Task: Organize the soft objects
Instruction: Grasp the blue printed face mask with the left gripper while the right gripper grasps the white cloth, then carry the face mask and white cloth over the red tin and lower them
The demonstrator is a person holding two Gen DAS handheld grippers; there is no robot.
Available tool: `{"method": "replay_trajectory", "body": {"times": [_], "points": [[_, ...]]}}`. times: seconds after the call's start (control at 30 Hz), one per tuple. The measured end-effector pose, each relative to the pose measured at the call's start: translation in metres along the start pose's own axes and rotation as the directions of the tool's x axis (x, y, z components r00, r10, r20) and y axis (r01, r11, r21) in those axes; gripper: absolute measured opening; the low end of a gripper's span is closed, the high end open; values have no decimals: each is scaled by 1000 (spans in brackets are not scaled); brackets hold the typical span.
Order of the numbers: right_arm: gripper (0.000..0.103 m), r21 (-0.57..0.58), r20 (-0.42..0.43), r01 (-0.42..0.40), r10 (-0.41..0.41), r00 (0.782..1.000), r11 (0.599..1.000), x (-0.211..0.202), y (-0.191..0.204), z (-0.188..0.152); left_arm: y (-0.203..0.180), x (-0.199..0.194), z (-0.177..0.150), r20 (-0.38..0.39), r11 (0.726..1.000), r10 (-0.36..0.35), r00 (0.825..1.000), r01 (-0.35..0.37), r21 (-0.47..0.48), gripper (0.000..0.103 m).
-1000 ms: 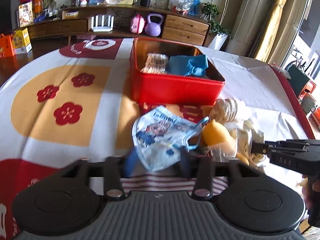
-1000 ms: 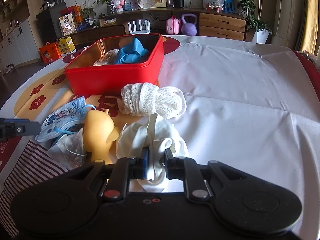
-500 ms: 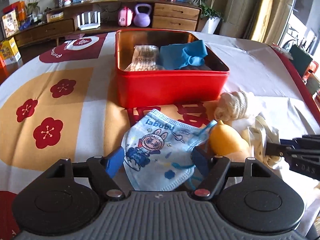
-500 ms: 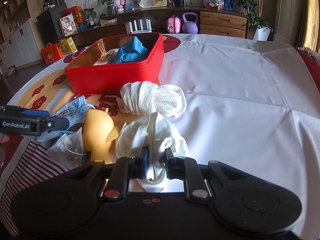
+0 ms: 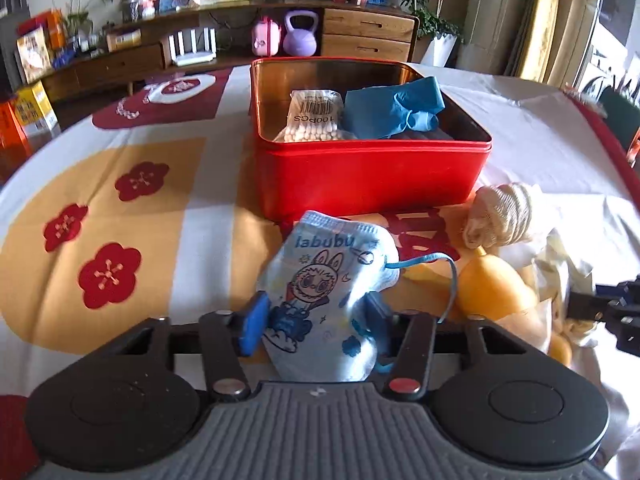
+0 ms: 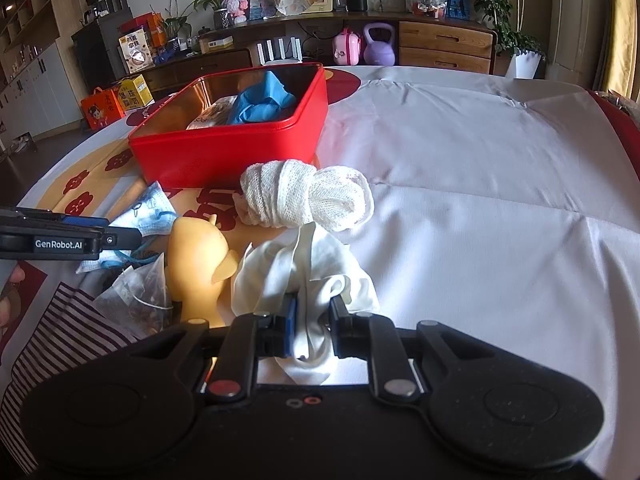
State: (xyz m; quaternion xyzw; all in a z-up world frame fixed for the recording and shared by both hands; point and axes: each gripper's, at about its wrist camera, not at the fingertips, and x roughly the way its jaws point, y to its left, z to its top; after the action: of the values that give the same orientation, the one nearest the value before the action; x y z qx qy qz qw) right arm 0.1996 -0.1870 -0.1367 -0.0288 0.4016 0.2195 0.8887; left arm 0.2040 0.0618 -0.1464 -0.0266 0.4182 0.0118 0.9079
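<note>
The left hand-held gripper (image 5: 314, 320) is closing on a face mask (image 5: 326, 300) lifted just off the desk (image 5: 200, 184); its lower edge is hidden. A white cloth (image 6: 308, 280) is pinched in the nearly shut right hand-held gripper (image 6: 310, 320). The red box (image 5: 368, 176) is behind, holding half-hidden blue gloves (image 5: 394, 106).

— What can't you make out from the left wrist view?

— The lower edge of the face mask (image 5: 320, 300) disappears behind the left gripper (image 5: 316, 320) housing, and the far pad is half buried in its folds. The right gripper (image 5: 608, 312) is cut off by the picture's right edge.

— And from the right wrist view?

— The white cloth (image 6: 304, 280) runs down behind the gripper body, so its end is hidden. The mesh bag (image 6: 136, 300) holds something dark — too murky to name. A fingertip (image 6: 16, 276) pokes in at the left edge; the hand itself is out of frame. The tin (image 6: 224, 152) wall hides most of the packet inside.
</note>
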Motion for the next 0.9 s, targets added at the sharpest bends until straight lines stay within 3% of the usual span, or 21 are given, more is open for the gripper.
{"method": "replay_trajectory", "body": {"times": [0.2,0.53,0.9], "points": [[15,-4,3,6,-6,1000,1000,0,1,0,7,-3,1,14,1000,9,1000,-9,-14,14],[13,12,54,10,-10,998,1000,-24,3,3,12,-18,2,32,999,-2,999,3,-33,11],[13,7,134,-42,41,990,999,-78,10,32,3,-63,14,72,998,-47,996,50,-45,11]]}}
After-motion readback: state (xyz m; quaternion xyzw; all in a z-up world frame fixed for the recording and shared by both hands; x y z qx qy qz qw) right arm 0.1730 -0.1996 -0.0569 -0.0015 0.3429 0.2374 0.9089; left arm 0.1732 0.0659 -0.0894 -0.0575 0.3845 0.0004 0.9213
